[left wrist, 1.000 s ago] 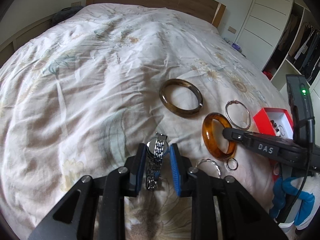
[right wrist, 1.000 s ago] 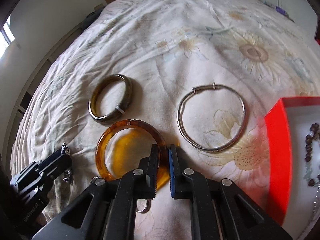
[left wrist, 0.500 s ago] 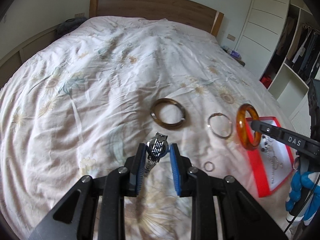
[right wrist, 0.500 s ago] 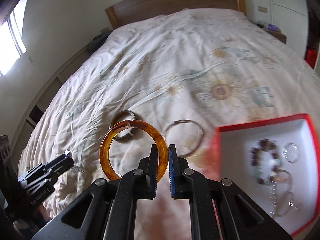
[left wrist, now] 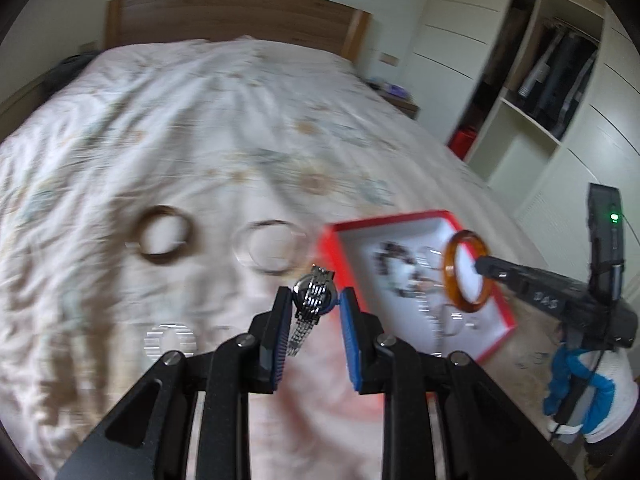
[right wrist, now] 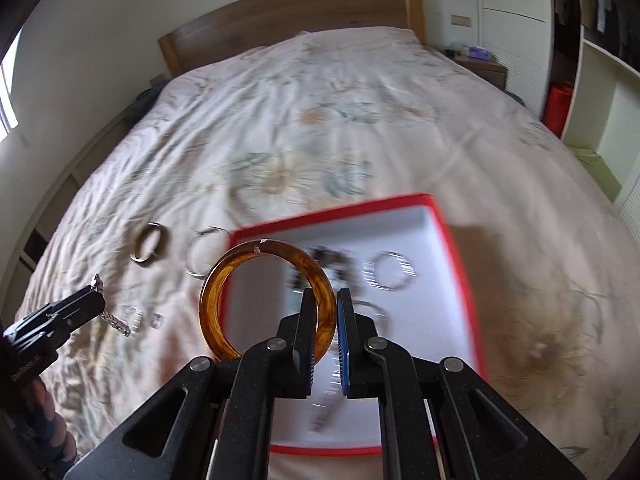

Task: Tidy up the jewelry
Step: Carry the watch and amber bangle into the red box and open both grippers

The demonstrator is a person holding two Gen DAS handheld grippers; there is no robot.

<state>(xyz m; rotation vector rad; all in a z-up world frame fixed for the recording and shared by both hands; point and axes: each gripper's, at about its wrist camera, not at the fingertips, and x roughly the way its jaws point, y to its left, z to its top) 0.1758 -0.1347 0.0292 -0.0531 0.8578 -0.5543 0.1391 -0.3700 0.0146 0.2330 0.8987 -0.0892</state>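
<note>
Left gripper (left wrist: 315,307) jaws clamped on watch (left wrist: 313,291), band hung downward. Right gripper (right wrist: 324,320) jaws clamped on amber bangle (right wrist: 267,300), held upright over red box (right wrist: 452,248).

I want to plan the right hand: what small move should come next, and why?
Probably lower the right tongs and release. They grip the amber bangle above the white inside of the red box, which already holds jewelry; the left tongs hold the silver watch.
</note>
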